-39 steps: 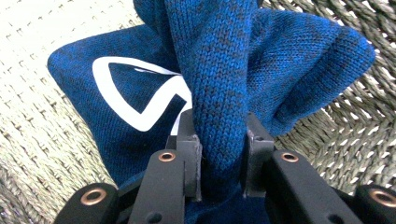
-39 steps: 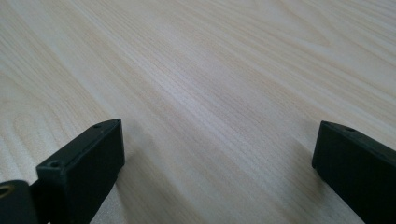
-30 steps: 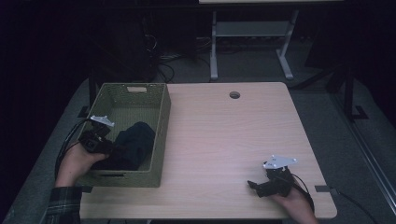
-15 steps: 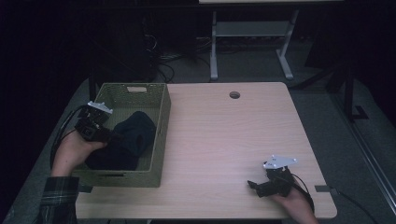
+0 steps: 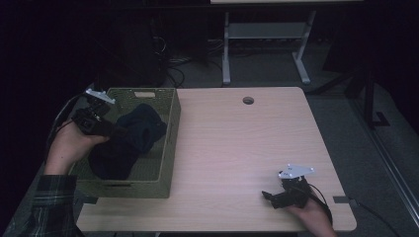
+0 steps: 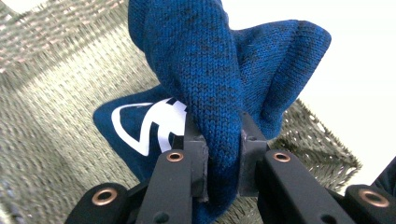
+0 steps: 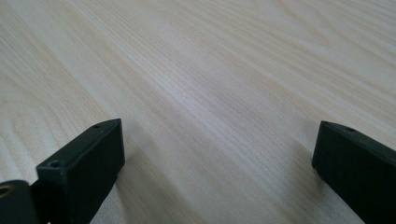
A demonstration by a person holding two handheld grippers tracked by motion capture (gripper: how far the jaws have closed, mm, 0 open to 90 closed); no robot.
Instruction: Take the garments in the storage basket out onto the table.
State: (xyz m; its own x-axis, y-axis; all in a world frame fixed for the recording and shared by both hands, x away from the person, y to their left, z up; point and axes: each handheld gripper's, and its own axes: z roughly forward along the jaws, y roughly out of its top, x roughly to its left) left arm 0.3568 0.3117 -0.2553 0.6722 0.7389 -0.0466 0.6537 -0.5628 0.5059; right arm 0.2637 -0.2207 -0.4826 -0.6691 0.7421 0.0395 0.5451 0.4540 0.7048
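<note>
**Left gripper pinches the blue cloth in the basket**

While the right gripper rests at about 5 o'clock on the table, near the front edge, its jaws are spread wide, and the right gripper view shows bare wood grain between them. The person's right hand holds it from the bottom edge, and the grey plate sits on top of it.

At about 9 o'clock, the left hand holds the left gripper over the left wall of the basket. This green woven basket stands on the left part of the table, with its right wall near the table's middle line. A sleeve with a check pattern shows at 7 o'clock.

The jaws of the left gripper are pressed on a fold of the blue cloth, so they pinch it. The fold rises up between the jaws and is lifted above the rest of the cloth, which lies on the basket floor. A white printed mark is on the lower part of the cloth.

Farther away, at 12 o'clock, the table has a round hole near its back edge.
</note>
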